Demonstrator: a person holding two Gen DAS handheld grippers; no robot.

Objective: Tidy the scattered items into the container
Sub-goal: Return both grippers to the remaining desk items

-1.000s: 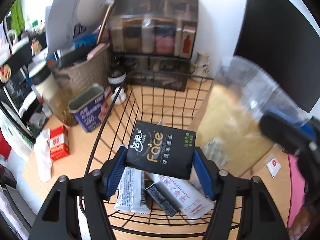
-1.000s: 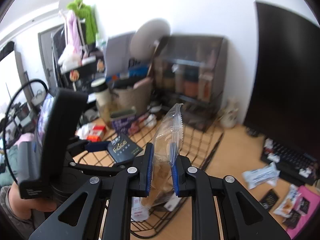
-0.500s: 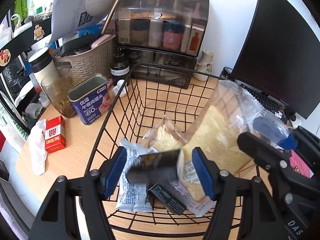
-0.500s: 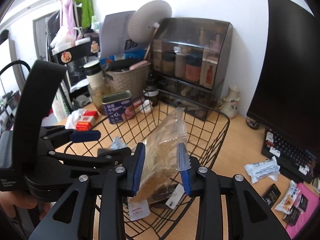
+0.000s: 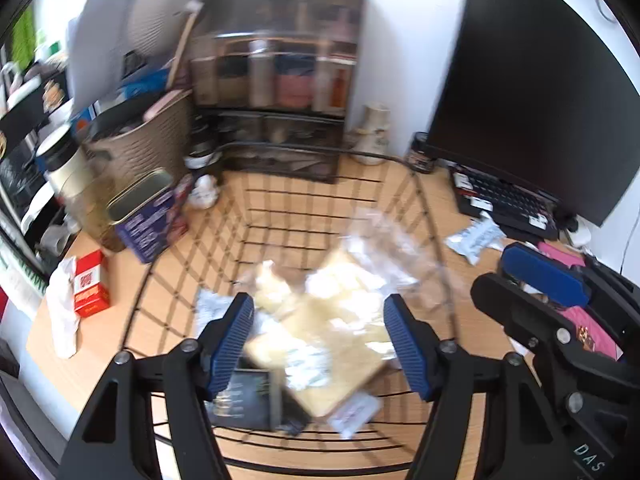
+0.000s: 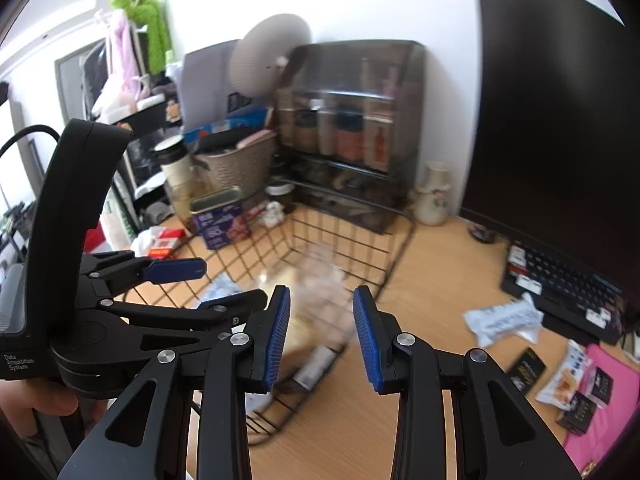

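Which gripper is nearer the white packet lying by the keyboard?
Right. The right gripper is open over the basket's keyboard-side edge, nearest the white packet. The left gripper, also open, is over the basket's middle, farther off.

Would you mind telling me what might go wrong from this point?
1. The bread bag lies tilted across the wire basket, so later items may slide off.
2. The left gripper and right gripper, both open, are close and may collide.
3. The white packet beside the keyboard is awkward to grasp.
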